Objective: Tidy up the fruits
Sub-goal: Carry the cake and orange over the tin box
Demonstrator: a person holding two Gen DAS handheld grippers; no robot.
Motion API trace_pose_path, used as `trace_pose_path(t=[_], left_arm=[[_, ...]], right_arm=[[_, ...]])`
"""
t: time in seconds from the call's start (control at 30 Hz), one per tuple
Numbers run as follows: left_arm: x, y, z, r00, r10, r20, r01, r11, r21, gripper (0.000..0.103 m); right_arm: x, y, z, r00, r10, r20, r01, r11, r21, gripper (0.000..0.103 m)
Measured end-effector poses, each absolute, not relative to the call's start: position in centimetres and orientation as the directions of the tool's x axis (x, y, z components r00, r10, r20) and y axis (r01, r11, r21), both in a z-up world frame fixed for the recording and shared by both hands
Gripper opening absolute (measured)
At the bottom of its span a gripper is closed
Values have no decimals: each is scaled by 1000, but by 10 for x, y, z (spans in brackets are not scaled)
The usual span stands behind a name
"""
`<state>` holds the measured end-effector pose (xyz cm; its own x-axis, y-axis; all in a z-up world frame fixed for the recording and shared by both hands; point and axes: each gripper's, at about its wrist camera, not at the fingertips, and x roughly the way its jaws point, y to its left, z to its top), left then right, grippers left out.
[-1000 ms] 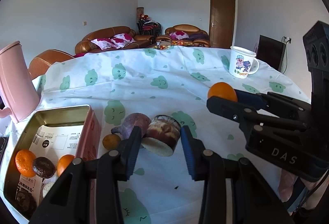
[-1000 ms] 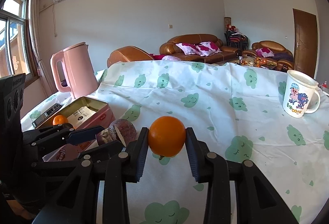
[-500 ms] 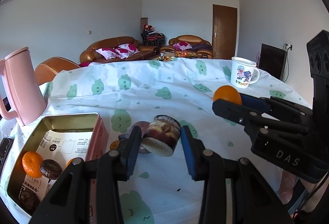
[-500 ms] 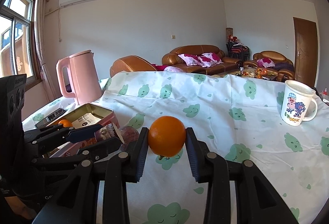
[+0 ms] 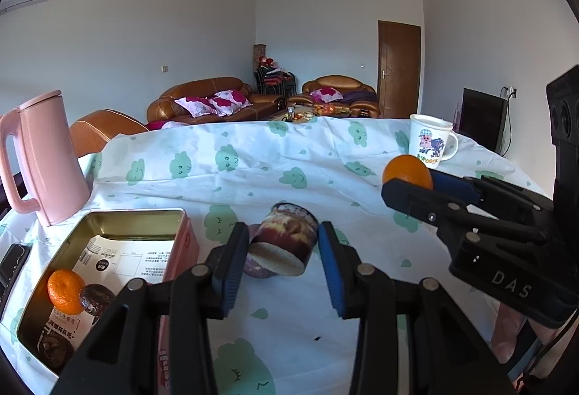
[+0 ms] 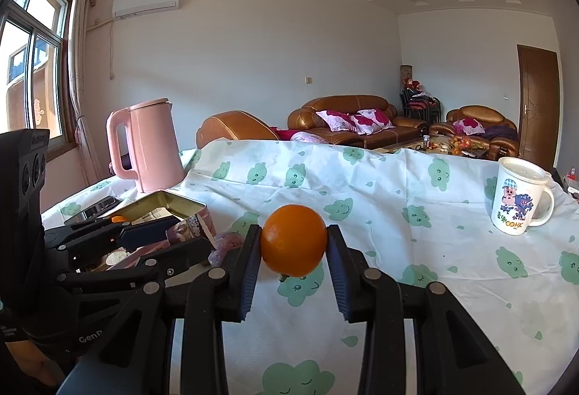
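While the orange [image 6: 294,246] sits clamped in the right gripper [image 6: 294,259] above the tablecloth [image 6: 416,250], the tin [image 5: 130,214] lies far to its left, nearer the left gripper [image 5: 284,252], which grips a cut fruit [image 5: 284,243].

left black two-finger gripper [image 5: 282,243] | blue pads [image 5: 331,268], silver screws | right black gripper [image 6: 293,250]: white "DAS" lettering at 4 o'clock

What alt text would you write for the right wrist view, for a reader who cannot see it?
The right gripper clamps a round orange fruit between its jaws above a white cloud-print tablecloth. A pink kettle and open metal tin sit left; a white cartoon mug stands right.
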<state>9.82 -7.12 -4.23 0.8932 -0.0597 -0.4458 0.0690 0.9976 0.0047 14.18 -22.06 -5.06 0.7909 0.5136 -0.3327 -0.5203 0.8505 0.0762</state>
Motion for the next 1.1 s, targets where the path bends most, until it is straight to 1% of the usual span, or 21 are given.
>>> trace_pose_path(t=[0.2,0.4,0.57,0.77,1.1], left_arm=[[94,-70,-40,905,-50,-422,58,998,7,41],[86,-69,-38,926,-26,-377,34,999,16,41],[78,-69,-35,941,-12,-338,22,999,25,41],[73,-56,-34,937,-6,-350,13,1000,17,41],[59,6,-27,924,92,-371,-111,993,-29,41]], right_arm=[[136,-221,-49,802,512,-308,-520,852,61,38],[126,-220,-47,817,507,-276,-520,854,30,38],[127,-221,-46,818,504,-278,-516,856,34,38],[132,-216,-48,789,529,-311,-537,841,66,38],[127,-160,-39,698,632,-336,-650,757,74,38]])
